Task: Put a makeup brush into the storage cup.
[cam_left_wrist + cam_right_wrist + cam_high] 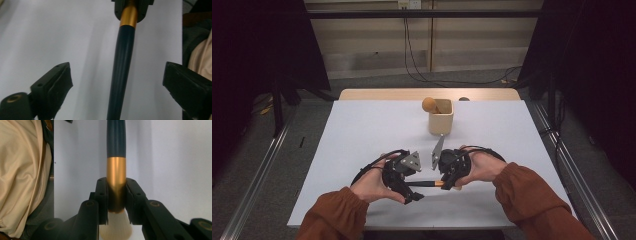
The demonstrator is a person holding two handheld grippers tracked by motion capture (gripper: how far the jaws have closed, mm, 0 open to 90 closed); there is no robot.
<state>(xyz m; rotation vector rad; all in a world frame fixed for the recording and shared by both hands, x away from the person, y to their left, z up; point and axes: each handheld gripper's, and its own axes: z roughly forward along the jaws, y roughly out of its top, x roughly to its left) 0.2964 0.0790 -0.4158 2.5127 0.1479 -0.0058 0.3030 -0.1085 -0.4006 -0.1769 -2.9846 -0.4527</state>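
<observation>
A brush [426, 183] with a dark blue handle, gold collar and pale bristles lies level between my two grippers, just above the white table near its front edge. My right gripper [116, 192] is shut on the gold collar [116, 170], with the bristles [116, 230] behind its jaws. My left gripper [117, 72] is open, and the dark handle [123, 50] runs between its wide-apart jaws without touching them. In the high view the left gripper [412, 189] is left of the brush and the right gripper [447, 183] is right of it.
A pale wooden cup [441, 120] stands mid-table beyond the grippers, with a round tan-headed item [430, 104] sticking out of it. The white sheet [362, 135] covers the table; a wooden strip [377, 94] shows at the far edge. Cables lie on the floor behind.
</observation>
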